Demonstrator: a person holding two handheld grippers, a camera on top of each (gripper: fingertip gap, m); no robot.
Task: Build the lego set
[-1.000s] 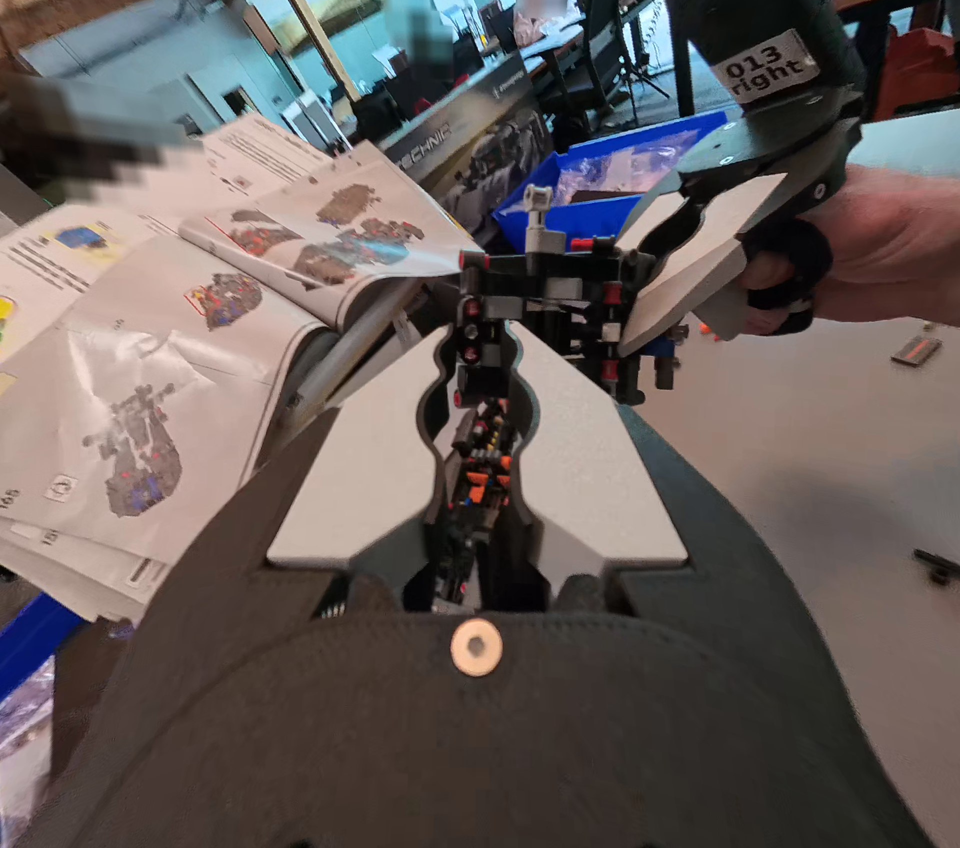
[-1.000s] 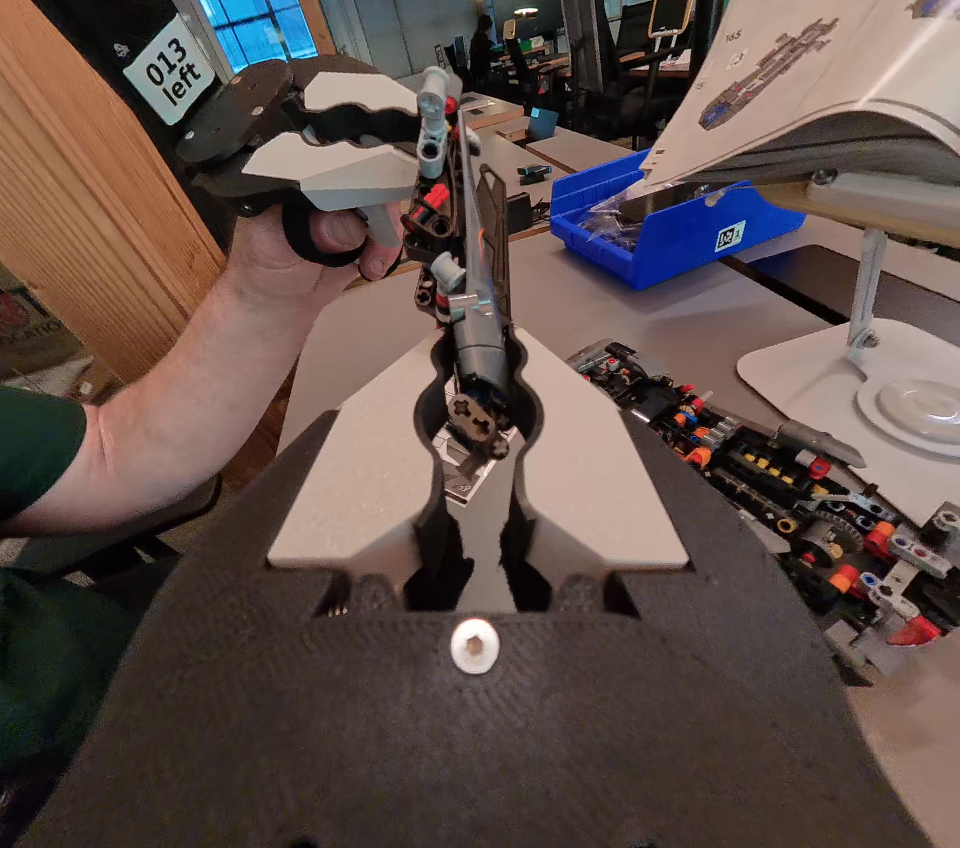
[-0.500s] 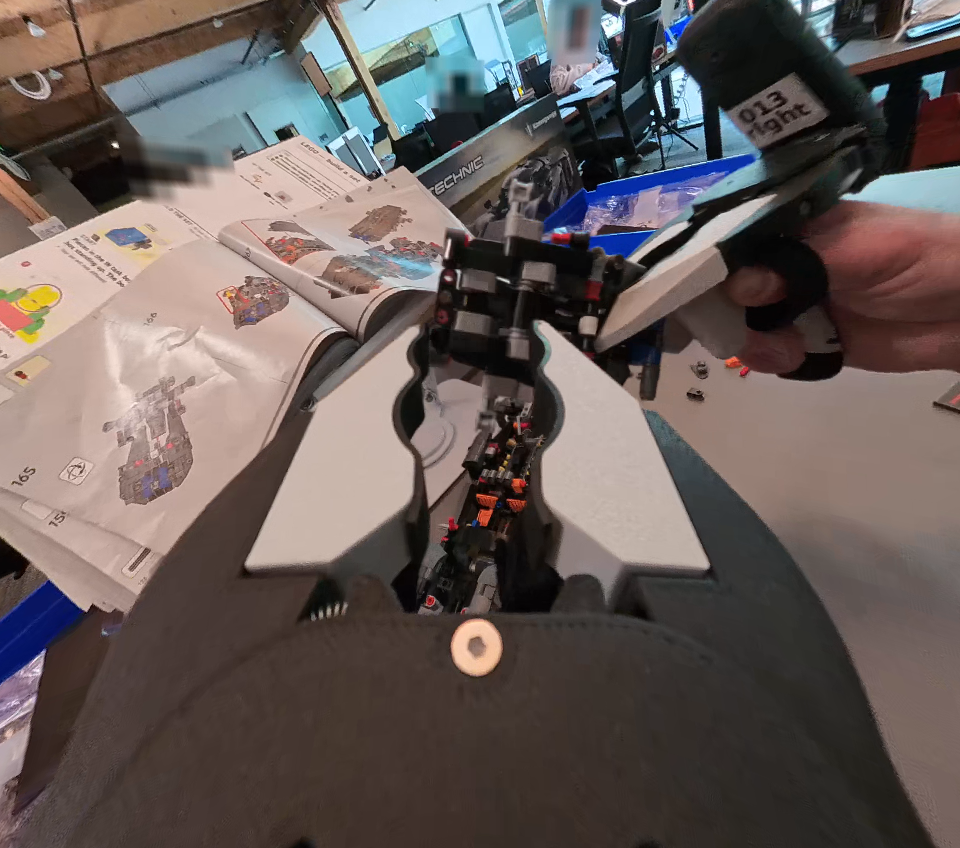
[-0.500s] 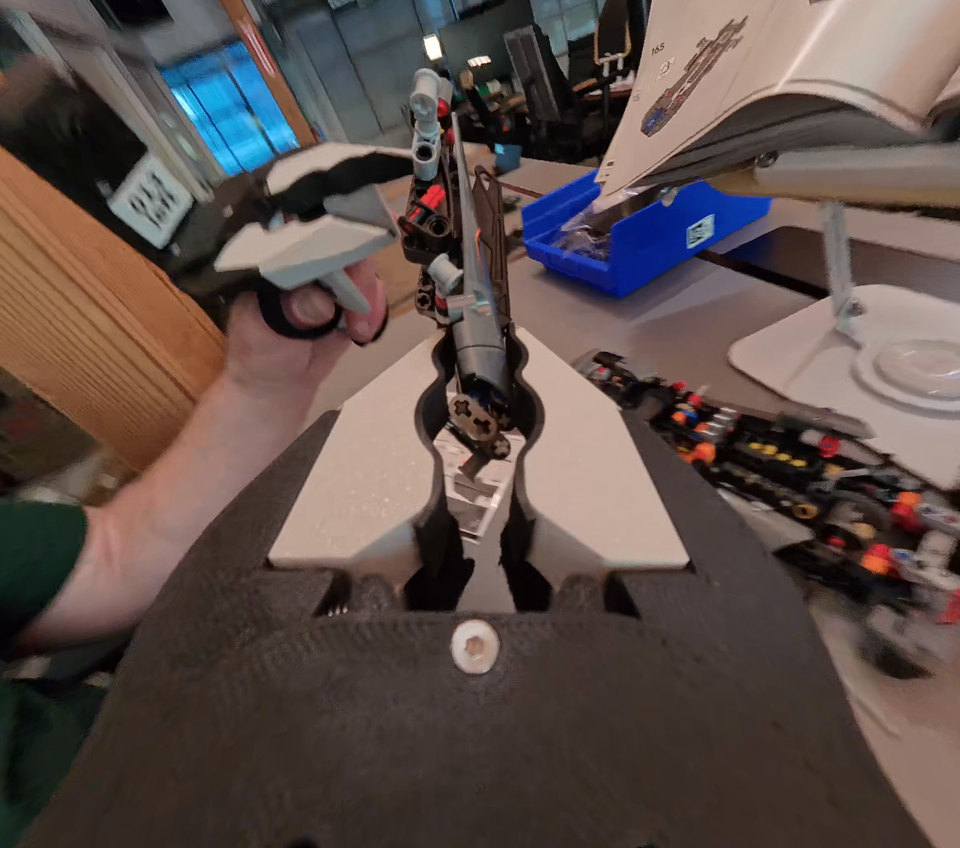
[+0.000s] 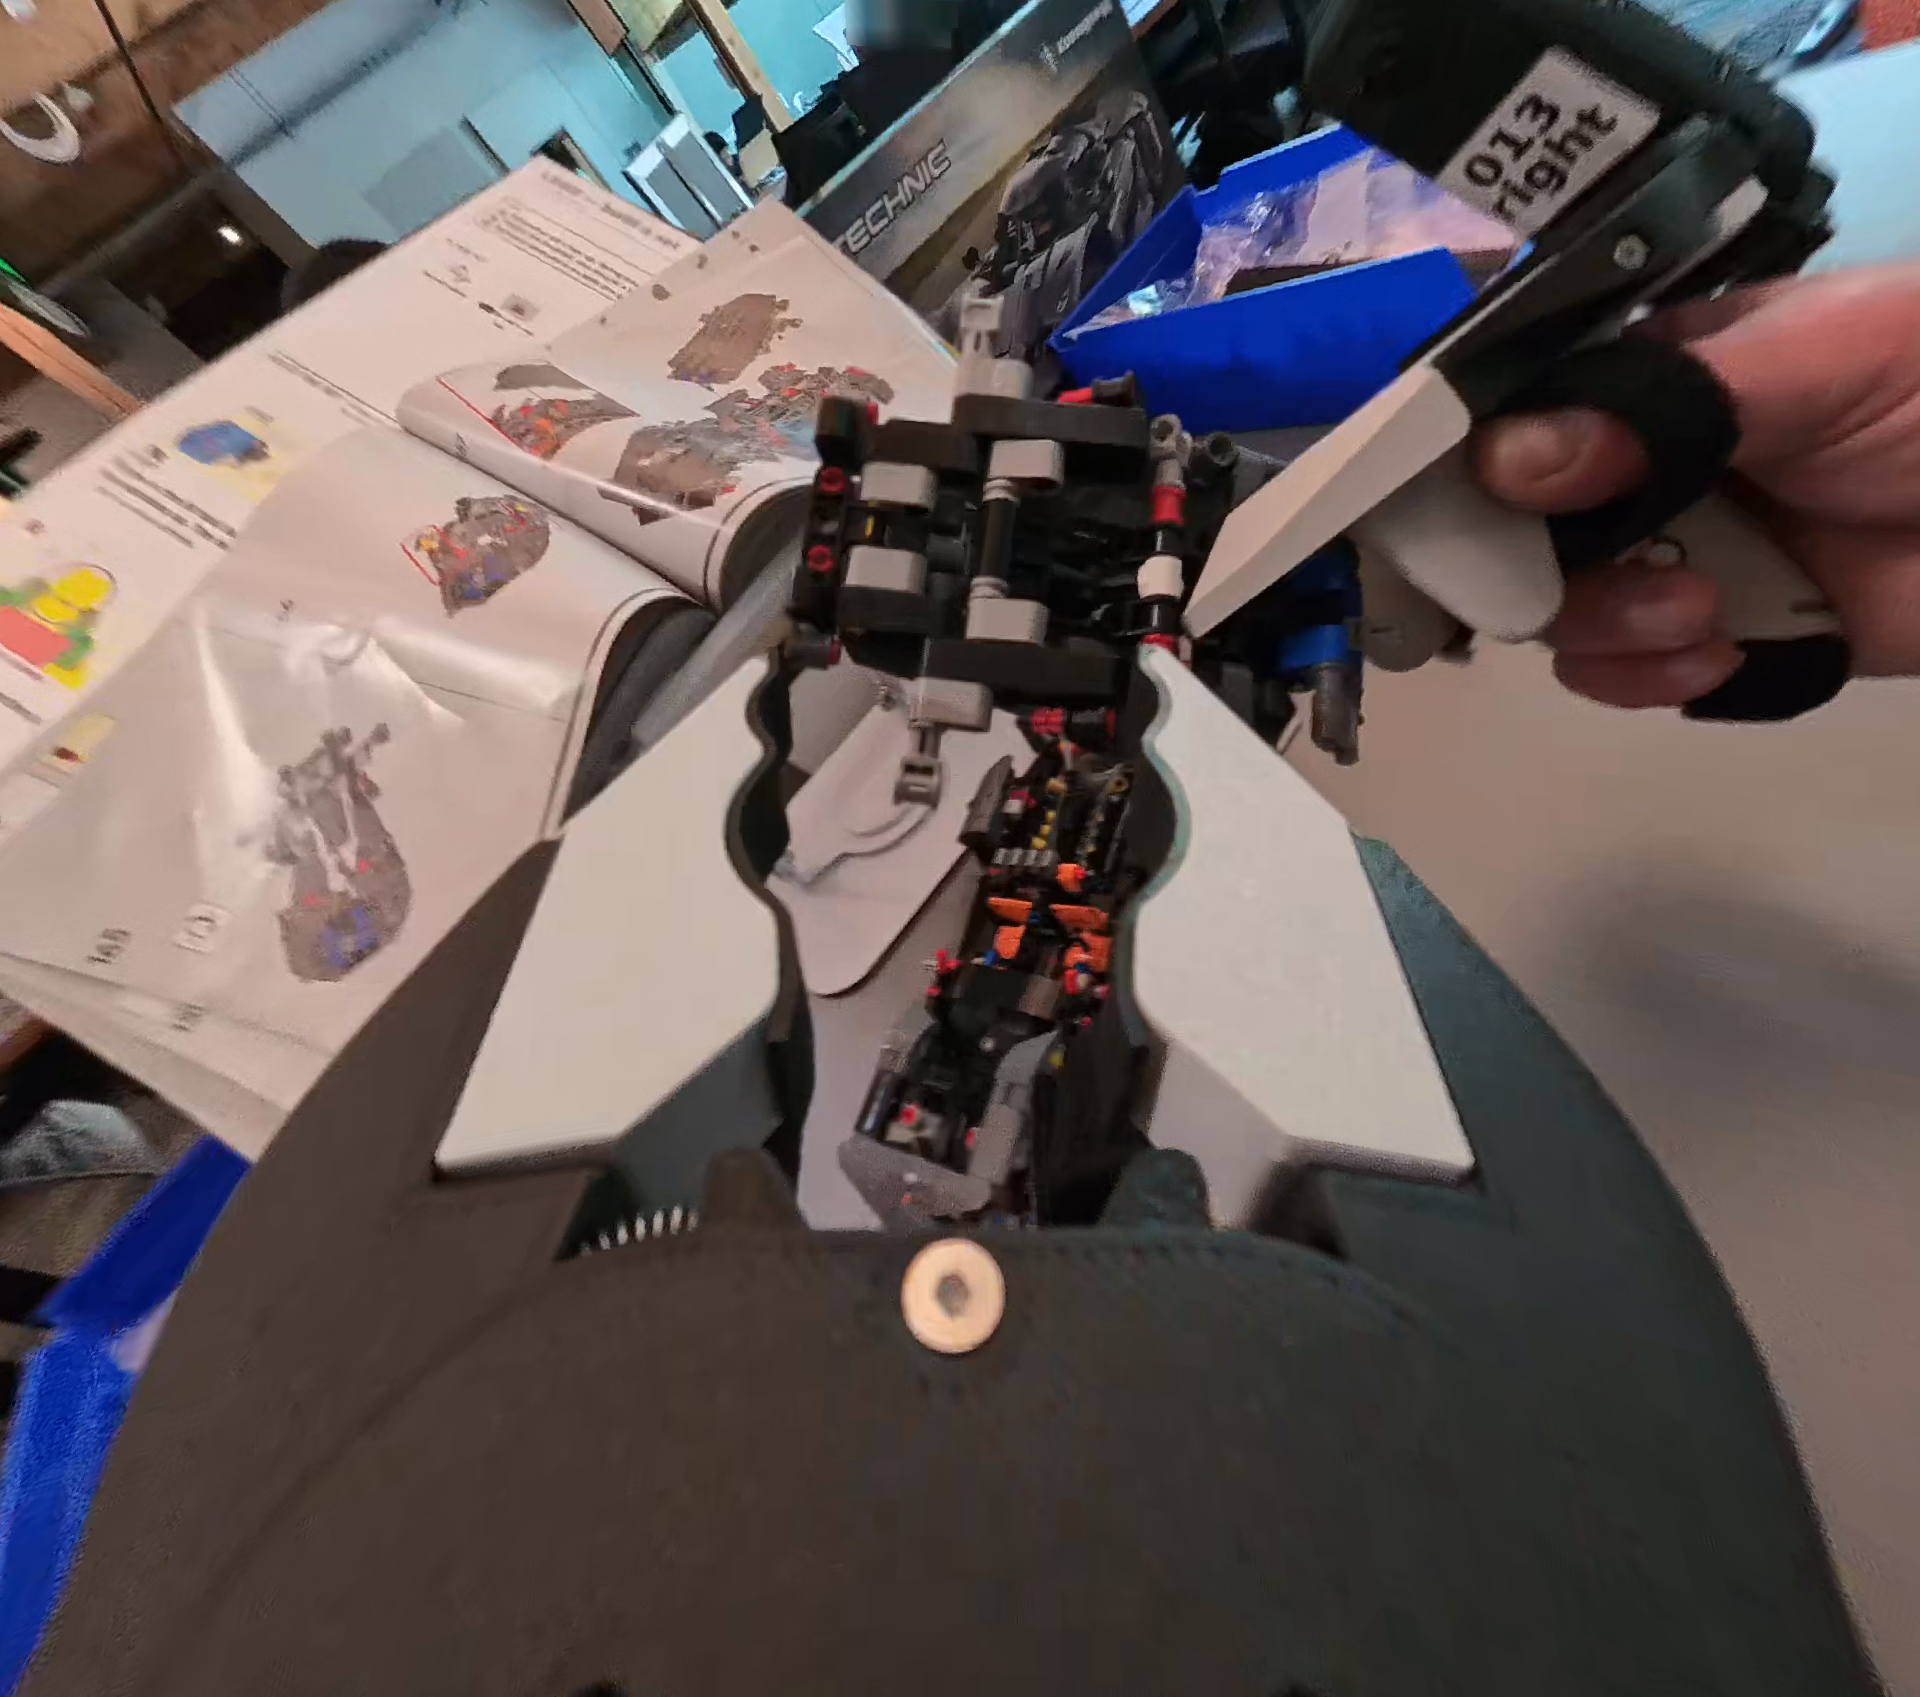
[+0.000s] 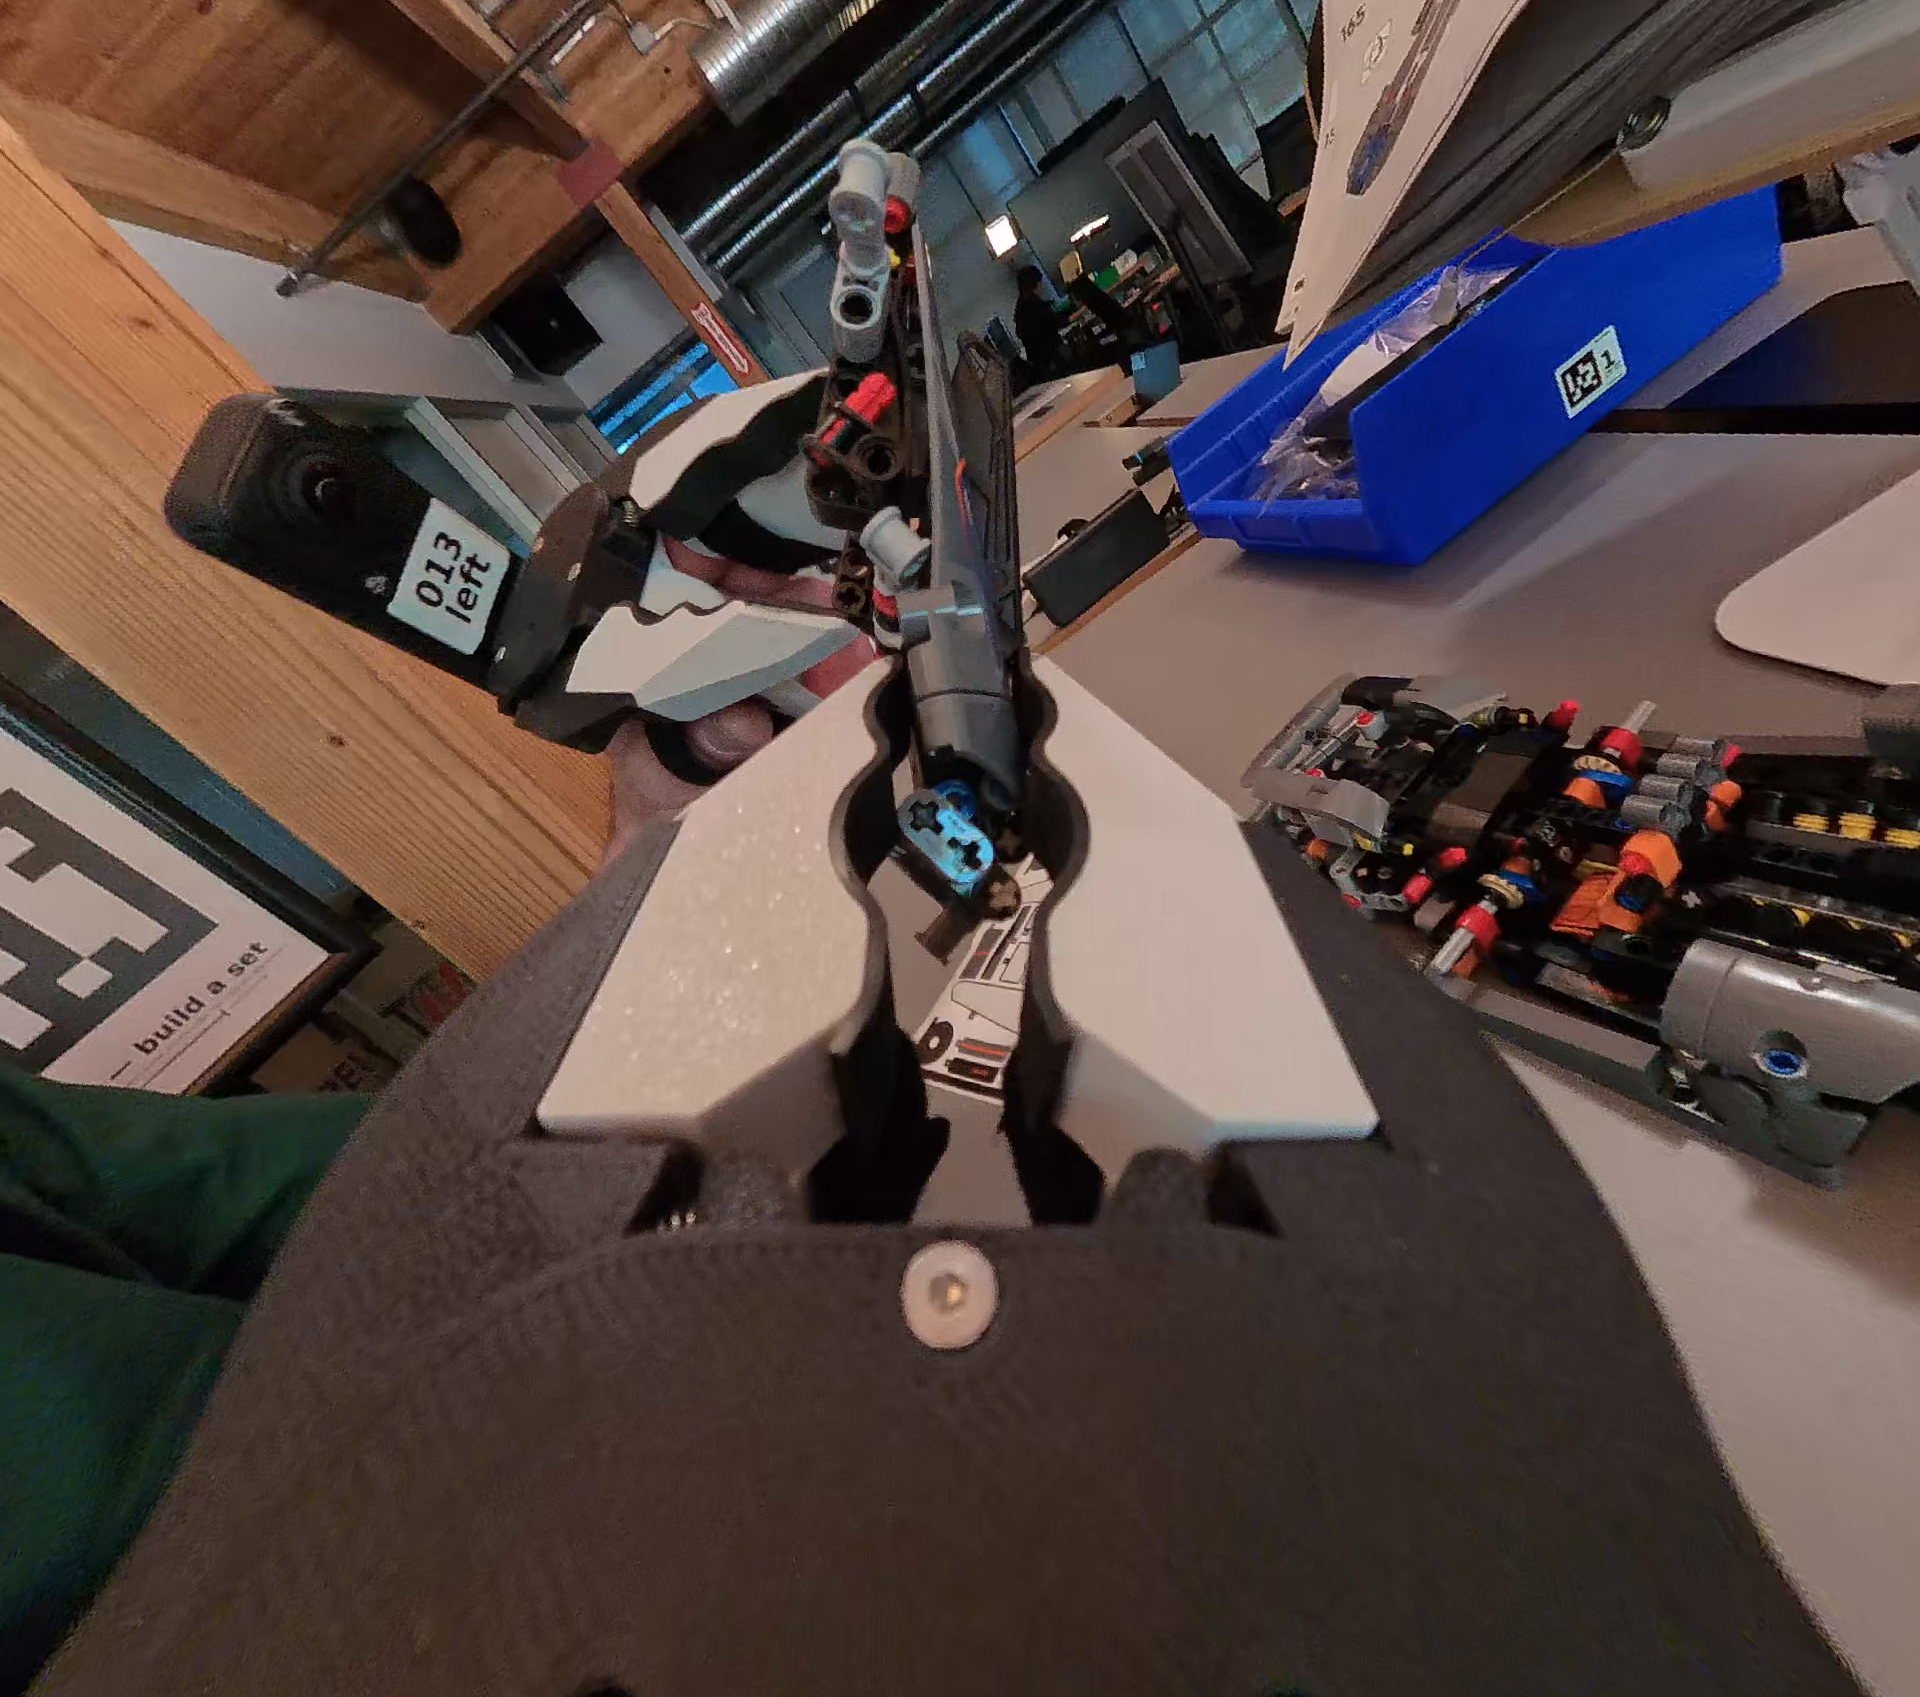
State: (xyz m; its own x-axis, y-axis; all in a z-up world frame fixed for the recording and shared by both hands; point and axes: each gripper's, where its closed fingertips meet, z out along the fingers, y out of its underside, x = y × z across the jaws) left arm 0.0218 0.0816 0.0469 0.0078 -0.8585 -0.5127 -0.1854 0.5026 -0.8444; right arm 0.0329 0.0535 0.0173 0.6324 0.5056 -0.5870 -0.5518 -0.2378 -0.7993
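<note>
1. The right claw [image 6: 961, 691] is clamped narrow on the lower end of a black-and-grey lego sub-assembly [image 6: 961, 567], held up in the air.
2. The left claw [image 5: 956, 681] stands wide, its tips at the sub-assembly's lower edge; I cannot tell whether they grip it.
3. Below, the long lego chassis [image 6: 1621, 868] lies on the grey desk [image 6: 1455, 598].
4. Farther off, an open instruction book [image 5: 343, 608] sits propped up, with a blue bin [image 6: 1475, 421] behind.
</note>
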